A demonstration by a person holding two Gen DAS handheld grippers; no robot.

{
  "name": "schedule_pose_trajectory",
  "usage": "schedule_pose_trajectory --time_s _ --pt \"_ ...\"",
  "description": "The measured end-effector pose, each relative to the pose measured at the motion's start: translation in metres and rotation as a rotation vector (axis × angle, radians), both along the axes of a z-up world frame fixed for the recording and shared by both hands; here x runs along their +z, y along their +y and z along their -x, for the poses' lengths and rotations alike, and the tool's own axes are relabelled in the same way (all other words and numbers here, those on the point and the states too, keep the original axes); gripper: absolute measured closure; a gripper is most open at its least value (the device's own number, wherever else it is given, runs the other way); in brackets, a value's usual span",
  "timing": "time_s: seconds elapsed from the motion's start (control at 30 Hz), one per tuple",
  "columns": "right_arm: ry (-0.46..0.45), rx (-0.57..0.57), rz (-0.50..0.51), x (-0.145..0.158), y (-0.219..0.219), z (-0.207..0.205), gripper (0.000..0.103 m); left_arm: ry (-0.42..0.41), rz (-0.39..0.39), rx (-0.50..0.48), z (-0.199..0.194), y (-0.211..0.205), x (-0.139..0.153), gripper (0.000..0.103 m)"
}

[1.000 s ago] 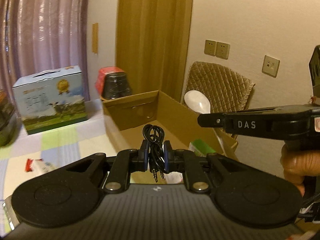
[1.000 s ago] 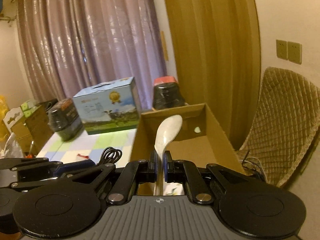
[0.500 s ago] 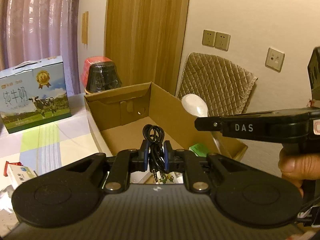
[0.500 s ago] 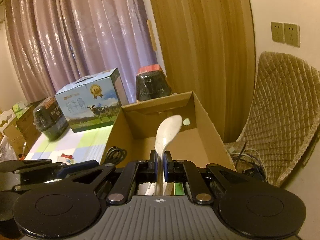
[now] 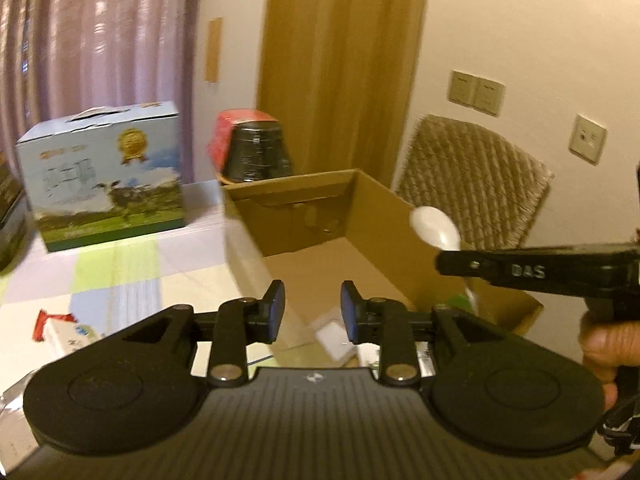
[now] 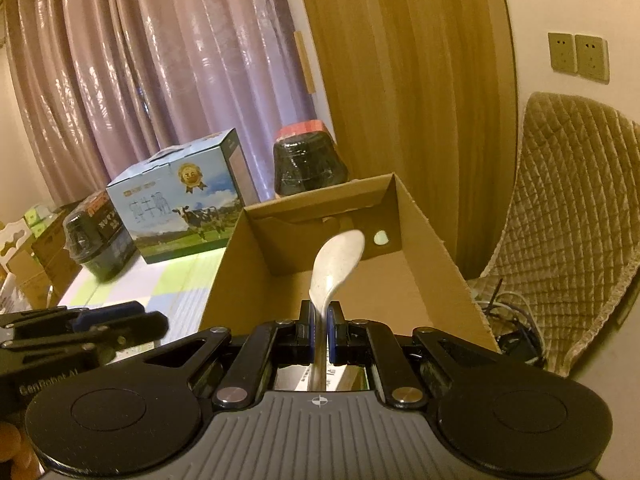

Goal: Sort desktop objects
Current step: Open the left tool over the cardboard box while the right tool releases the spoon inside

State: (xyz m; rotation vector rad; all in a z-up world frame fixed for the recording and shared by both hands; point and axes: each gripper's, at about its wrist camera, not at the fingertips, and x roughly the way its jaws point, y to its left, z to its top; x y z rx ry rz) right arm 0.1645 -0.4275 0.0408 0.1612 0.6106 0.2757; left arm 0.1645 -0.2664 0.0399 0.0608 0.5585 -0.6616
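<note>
A: Two grippers over the cardboard box (image 6: 424, 248) right now. What step is this?

B: Drop-off, I'd guess. The left gripper (image 5: 312, 312) hangs above the box's near end, jaws opening with nothing between them. Can't pick out whatever it carried in the blur.

A: And the other one?

B: The right gripper (image 6: 319, 334) is clamped tight on the white spoon (image 6: 336, 264), bowl tipped up over the box floor. Next move: lower it inside the box walls, then let go
</note>
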Motion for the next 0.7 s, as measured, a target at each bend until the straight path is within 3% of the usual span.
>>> schedule_pose_trajectory --time_s 0.17,0.33,0.4,0.47,0.7 --pt "-0.012 0.013 0.012 0.002 0.008 -0.001 0.1 -0.006 0.0 0.015 -0.001 0.011 0.002 0.076" --pt "-0.002 -0.004 0.021 -0.003 0.009 -0.002 0.097 -0.01 -0.012 0.009 0.002 0.013 0.0 0.068" --pt "0.003 -0.018 0.017 -0.005 0.006 -0.002 0.084 -0.008 -0.01 0.009 0.003 0.014 0.0 0.066" --pt "0.01 -0.029 0.005 -0.007 0.003 -0.001 0.047 -0.01 -0.01 0.011 0.003 0.016 -0.001 0.064" --pt "-0.008 -0.041 0.007 -0.005 0.001 0.006 0.046 -0.003 -0.007 0.017 0.003 0.023 -0.001 0.061"
